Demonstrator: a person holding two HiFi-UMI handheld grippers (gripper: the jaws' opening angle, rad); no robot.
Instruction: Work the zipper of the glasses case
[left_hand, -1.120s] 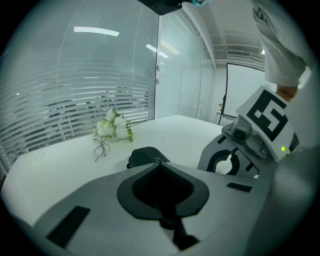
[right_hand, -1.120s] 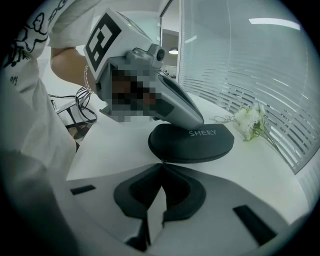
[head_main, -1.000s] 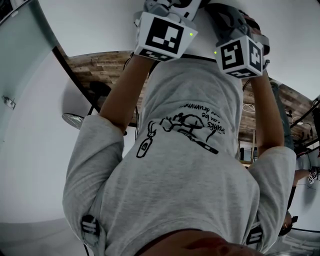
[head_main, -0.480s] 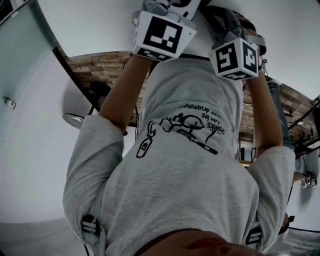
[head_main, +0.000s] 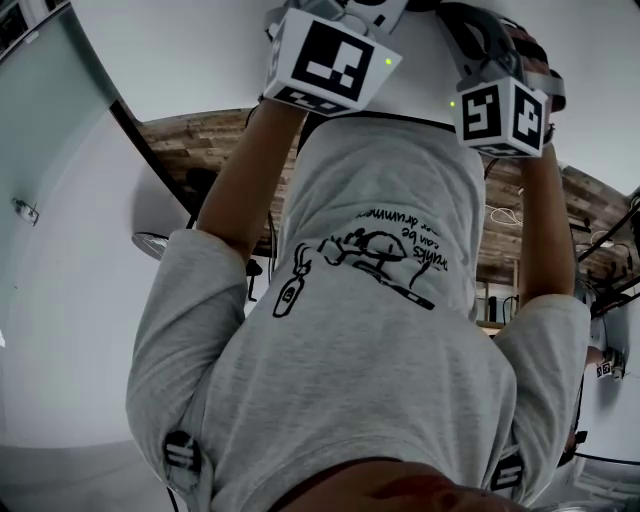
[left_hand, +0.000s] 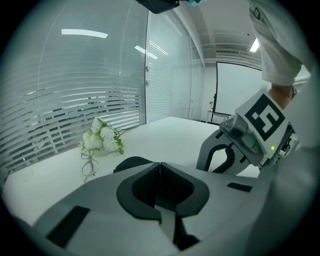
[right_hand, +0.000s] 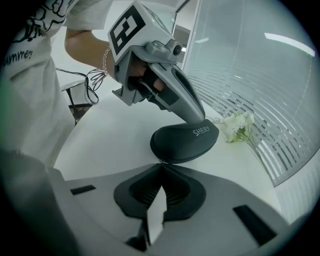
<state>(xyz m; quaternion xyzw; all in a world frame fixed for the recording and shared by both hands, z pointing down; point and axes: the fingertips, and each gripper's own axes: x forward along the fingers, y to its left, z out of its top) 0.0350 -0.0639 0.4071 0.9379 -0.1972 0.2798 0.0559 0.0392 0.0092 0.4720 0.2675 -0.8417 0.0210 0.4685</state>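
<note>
The black glasses case (right_hand: 185, 142), printed SHERY, lies on the white table (right_hand: 107, 145). My right gripper (right_hand: 161, 163) is shut at the case's near edge, where a small metal zipper pull (right_hand: 162, 160) sits at its tips. My left gripper (right_hand: 200, 119) comes down from above, shut, with its tips resting on the case's top. In the left gripper view the shut jaws (left_hand: 160, 165) hide most of the case (left_hand: 131, 162). The right gripper's marker cube (left_hand: 262, 117) is close by on the right. The head view shows only both marker cubes (head_main: 330, 60) (head_main: 505, 112) and the person's grey shirt.
A bunch of white flowers (right_hand: 239, 126) lies past the case, near the glass wall with blinds (right_hand: 260, 65). A pair of wire-rimmed glasses (left_hand: 89, 166) lies beside the flowers (left_hand: 102, 139). Cables and a dark stand (right_hand: 80, 92) are off the table's left side.
In the head view the right gripper's marker cube has shifted a little to the right. The left cube has hardly moved.
</note>
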